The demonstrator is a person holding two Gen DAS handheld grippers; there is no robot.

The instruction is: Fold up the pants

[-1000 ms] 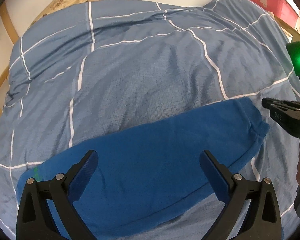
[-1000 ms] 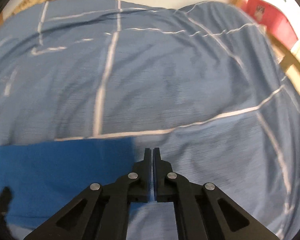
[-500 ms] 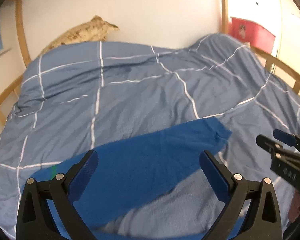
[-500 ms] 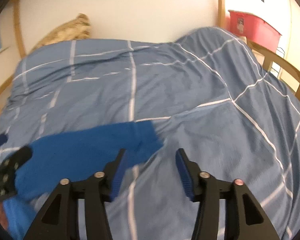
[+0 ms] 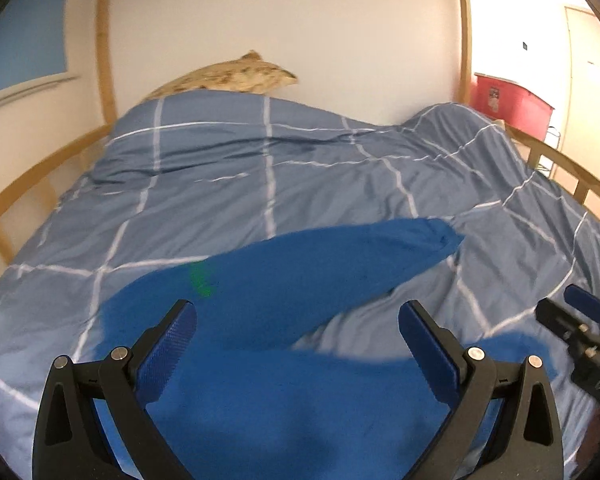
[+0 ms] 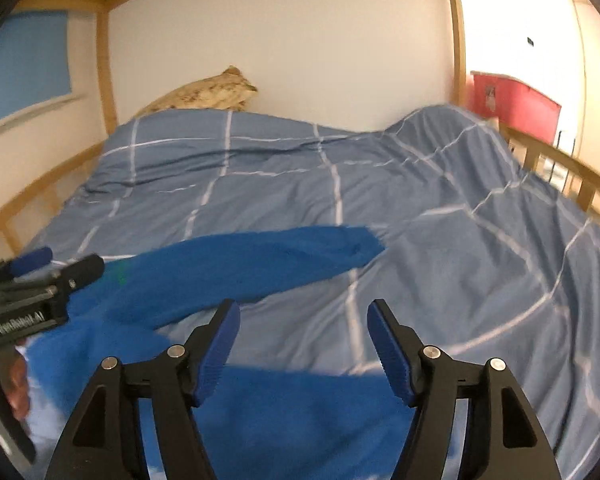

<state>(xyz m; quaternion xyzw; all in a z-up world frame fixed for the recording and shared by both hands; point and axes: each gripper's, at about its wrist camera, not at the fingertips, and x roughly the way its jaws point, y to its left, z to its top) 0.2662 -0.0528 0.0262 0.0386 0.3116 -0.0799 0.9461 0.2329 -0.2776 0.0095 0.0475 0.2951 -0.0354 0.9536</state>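
Pants [image 5: 300, 276] sprawl on the duvet [image 5: 300, 184], both claws, left [image 5: 298, 344] and right [image 6: 301, 344], wide and empty; soft bedding could skew the fold.

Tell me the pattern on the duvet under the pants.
Grey-blue duvet with a white grid of lines; clearest in the left wrist view.
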